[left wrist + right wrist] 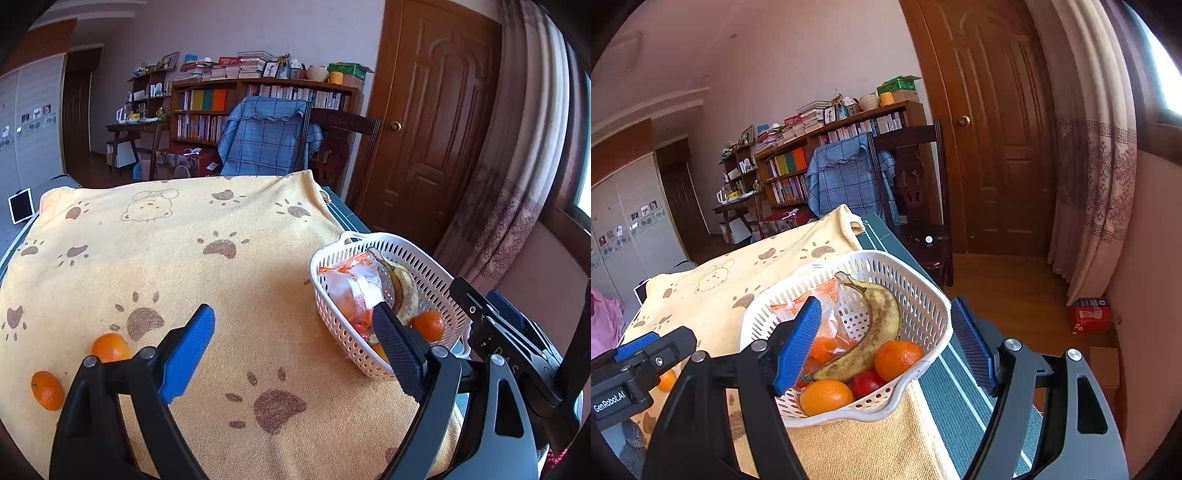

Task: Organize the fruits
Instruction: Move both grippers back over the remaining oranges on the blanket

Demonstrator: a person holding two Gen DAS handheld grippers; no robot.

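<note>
A white perforated basket (pixel 388 237) (pixel 871 254) stands at the right edge of the yellow paw-print cloth (pixel 184 229). Inside lie a spotted banana (pixel 882 325), two oranges (pixel 899 358) (pixel 826 397), a red tomato (pixel 868 382) and a clear plastic bag (pixel 827 295) with orange fruit in it. Two loose oranges (pixel 110 347) (pixel 47 390) lie on the cloth at the near left. My left gripper (pixel 295 332) is open over bare cloth just left of the basket, holding nothing. My right gripper (pixel 886 343) hangs open above the basket's near right corner, its pads clear of the rim.
The green table edge (pixel 945 369) runs just right of the basket, with wooden floor beyond. A chair draped in a blue blanket (pixel 266 140), a bookshelf (pixel 258 99) and a brown door (pixel 443 118) stand behind the table. A red box (pixel 1089 315) sits by the curtain.
</note>
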